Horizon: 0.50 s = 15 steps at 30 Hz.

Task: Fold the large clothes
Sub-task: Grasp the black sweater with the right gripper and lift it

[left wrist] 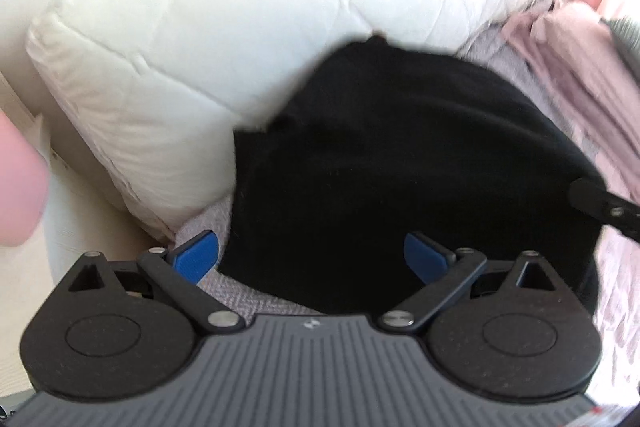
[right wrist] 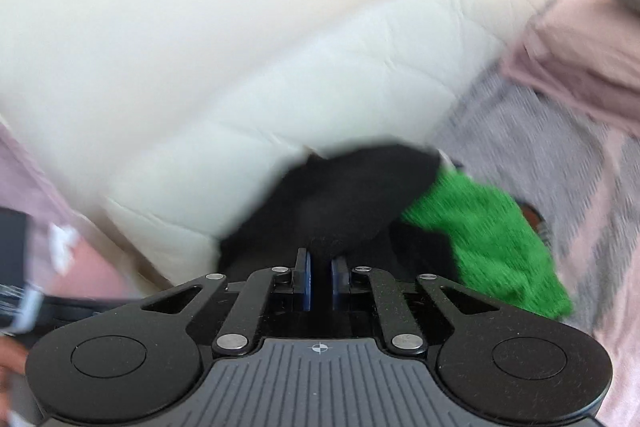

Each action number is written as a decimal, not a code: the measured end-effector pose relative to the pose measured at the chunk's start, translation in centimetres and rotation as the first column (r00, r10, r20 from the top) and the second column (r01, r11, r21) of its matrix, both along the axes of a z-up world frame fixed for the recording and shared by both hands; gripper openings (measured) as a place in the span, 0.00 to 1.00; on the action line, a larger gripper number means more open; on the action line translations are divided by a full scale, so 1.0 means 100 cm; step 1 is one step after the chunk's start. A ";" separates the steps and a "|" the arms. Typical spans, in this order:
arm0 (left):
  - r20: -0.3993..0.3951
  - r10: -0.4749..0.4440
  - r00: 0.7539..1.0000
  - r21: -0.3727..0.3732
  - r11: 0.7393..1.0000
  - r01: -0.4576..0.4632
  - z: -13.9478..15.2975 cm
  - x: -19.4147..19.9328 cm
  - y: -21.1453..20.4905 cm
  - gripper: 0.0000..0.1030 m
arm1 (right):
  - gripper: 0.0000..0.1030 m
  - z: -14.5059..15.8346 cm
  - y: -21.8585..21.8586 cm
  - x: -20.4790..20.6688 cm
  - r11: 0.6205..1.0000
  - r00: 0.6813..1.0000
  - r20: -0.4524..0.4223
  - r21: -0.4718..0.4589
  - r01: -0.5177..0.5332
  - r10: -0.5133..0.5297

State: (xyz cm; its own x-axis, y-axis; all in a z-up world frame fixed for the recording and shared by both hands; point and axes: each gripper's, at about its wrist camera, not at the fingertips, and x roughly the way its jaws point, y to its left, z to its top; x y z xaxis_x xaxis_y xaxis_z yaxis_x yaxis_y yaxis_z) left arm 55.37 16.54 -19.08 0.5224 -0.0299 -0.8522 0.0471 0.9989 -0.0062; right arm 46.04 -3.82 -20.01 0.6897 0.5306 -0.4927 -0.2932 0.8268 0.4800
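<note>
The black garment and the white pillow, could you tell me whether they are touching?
Touching: in the left wrist view the black garment's far edge lies directly against the white pillow, with no gap between them.

Black, soft fabric garment is lying bunched on grey-pink woven bedding, upper edge resting against white quilted pillow. Green fuzzy knit piece is showing beside it, touching.
</note>
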 end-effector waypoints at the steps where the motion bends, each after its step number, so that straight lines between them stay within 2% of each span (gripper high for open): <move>1: 0.024 -0.001 1.000 -0.002 1.000 0.001 0.009 -0.005 0.001 0.95 | 0.05 0.014 -0.002 -0.010 1.000 0.999 0.042 0.008 0.005 -0.005; 5: 0.115 -0.010 0.993 -0.024 1.000 0.012 0.049 -0.026 -0.001 0.95 | 0.05 0.072 -0.016 -0.047 0.996 0.982 0.180 0.079 0.043 -0.057; 8: 0.186 -0.037 0.982 -0.043 0.998 0.046 0.080 -0.048 -0.010 0.95 | 0.05 0.113 -0.036 -0.083 0.990 0.951 0.290 0.114 0.077 -0.107; 11: 0.253 -0.084 0.964 -0.066 0.992 0.104 0.111 -0.075 -0.025 0.95 | 0.05 0.150 -0.066 -0.125 0.977 0.909 0.371 0.161 0.139 -0.191; 15: 0.325 -0.176 0.929 -0.087 0.973 0.215 0.146 -0.115 -0.061 0.95 | 0.05 0.201 -0.115 -0.188 0.952 0.821 0.484 0.196 0.235 -0.302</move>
State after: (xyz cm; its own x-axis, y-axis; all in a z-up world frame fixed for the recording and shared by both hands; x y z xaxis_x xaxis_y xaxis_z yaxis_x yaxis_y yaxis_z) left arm 43.91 10.46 -4.50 0.7350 -0.2494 -0.6305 0.2599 0.9625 -0.0778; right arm 27.22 -15.36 0.12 0.9474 0.3196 0.0178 -0.2960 0.8535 0.4290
